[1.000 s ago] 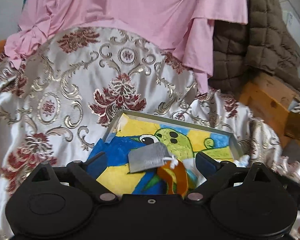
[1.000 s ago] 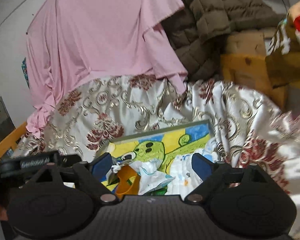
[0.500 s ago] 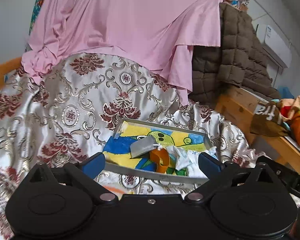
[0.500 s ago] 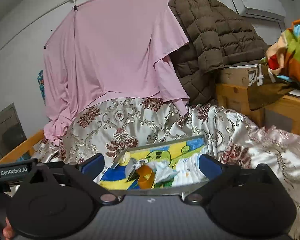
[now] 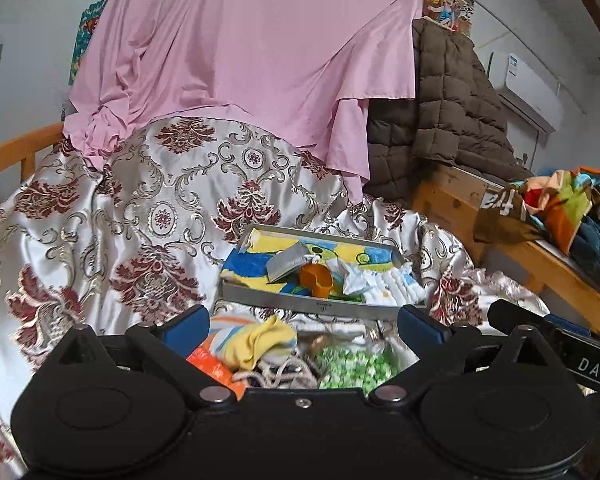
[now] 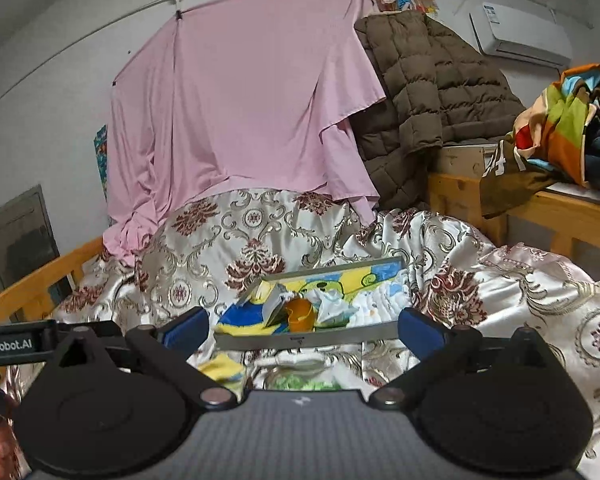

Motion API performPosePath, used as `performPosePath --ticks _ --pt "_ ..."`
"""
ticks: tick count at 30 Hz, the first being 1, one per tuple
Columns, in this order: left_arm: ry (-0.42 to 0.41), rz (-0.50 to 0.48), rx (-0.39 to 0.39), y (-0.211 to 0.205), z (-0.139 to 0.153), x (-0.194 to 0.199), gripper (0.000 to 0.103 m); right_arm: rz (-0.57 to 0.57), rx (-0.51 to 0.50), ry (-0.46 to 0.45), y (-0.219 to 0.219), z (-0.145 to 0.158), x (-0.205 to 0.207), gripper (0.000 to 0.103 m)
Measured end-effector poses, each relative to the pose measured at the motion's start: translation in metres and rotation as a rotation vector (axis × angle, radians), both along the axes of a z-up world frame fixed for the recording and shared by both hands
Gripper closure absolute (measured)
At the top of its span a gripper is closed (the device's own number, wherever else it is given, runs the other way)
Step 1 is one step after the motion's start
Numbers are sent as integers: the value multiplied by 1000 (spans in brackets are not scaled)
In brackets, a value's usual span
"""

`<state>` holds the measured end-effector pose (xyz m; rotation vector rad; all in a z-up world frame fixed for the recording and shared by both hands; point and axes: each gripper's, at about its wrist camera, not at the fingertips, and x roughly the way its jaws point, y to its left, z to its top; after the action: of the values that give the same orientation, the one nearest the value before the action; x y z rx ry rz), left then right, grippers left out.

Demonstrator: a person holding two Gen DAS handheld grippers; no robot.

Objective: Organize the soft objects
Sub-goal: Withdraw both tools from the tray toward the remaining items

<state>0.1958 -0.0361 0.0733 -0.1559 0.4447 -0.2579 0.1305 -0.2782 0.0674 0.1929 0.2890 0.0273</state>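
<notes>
A grey metal tray (image 5: 320, 307) (image 6: 300, 339) with a bright cartoon lining lies on the bed's patterned satin cover. Inside it sit a grey folded cloth (image 5: 286, 266), an orange piece (image 5: 317, 279) (image 6: 300, 313) and white printed fabric (image 5: 388, 282) (image 6: 364, 304). In front of the tray lie a yellow sock (image 5: 260, 342) (image 6: 222, 368), a green-dotted piece (image 5: 354, 366) and a knitted item (image 5: 276, 374). My left gripper (image 5: 306, 330) hovers open above this pile, holding nothing. The right gripper (image 6: 304, 330) stands open too, short of the tray's near rim.
A pink sheet (image 5: 252, 60) hangs behind the satin cover (image 5: 112, 224). A brown quilted jacket (image 6: 428, 92) drapes over a wooden bench (image 6: 540, 208) at the right, which bears colourful clothes (image 6: 568, 120). A wooden bed rail (image 6: 40, 284) runs along the left. A hand (image 6: 0, 448) shows bottom left.
Both grippers have pulled back from the tray, which now looks smaller and farther. The pile of socks and small fabrics in front of the tray has come into view.
</notes>
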Motion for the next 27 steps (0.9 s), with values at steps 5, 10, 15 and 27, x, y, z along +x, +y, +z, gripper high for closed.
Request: performPosePath --ticks 5,10,15,27 --pt "-7 -7 27 12 -12 -24 3 4 -22 16 12 -5 -15 0" --pt "-7 0 29 24 -21 -41 3 15 -58 22 25 -9 -29 0" --pt "-18 2 57 34 -27 -54 3 30 -98 47 36 -16 -39 0" --pt "59 17 113 67 -47 -61 2 118 -233 150 78 -39 -52 0"
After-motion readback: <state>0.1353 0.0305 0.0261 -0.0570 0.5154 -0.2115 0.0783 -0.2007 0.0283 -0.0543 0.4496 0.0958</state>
